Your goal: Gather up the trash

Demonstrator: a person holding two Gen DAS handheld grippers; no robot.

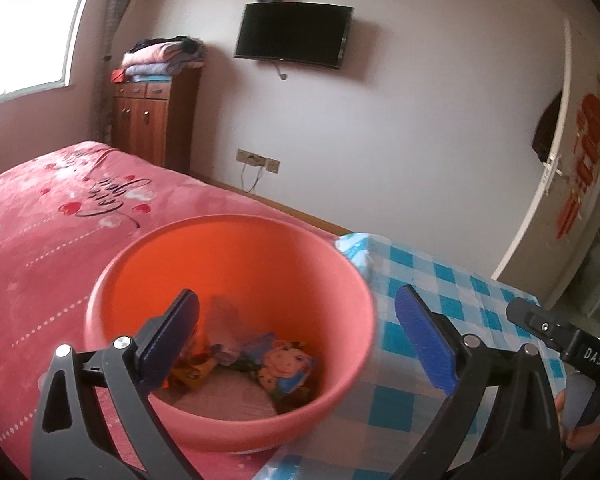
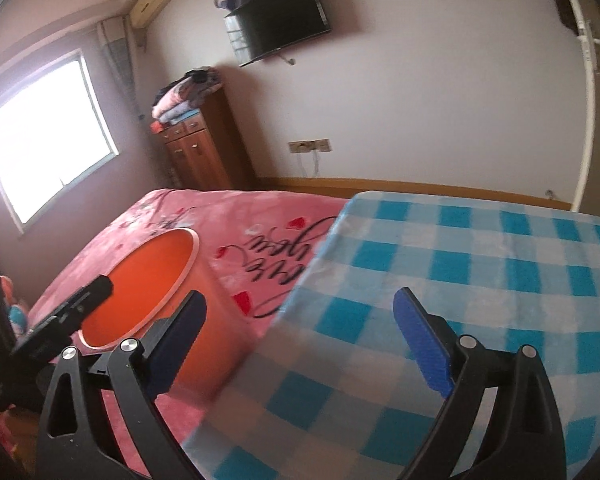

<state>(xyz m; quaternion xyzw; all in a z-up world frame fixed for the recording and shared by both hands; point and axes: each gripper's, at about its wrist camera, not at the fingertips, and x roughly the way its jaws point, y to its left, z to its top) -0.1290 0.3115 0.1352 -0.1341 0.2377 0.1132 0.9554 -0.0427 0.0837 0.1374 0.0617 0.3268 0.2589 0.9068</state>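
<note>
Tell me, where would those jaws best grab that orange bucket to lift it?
Probably the orange bucket's thin rim, from above, one jaw inside and one outside. Its round body looks too wide for the open left gripper, and the mouth faces up, unobstructed.

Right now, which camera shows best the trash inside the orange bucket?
The left wrist view: it looks down into the orange bucket, showing the snack wrappers at its bottom. The right wrist view shows only the bucket's rim and inner wall, no trash.
</note>
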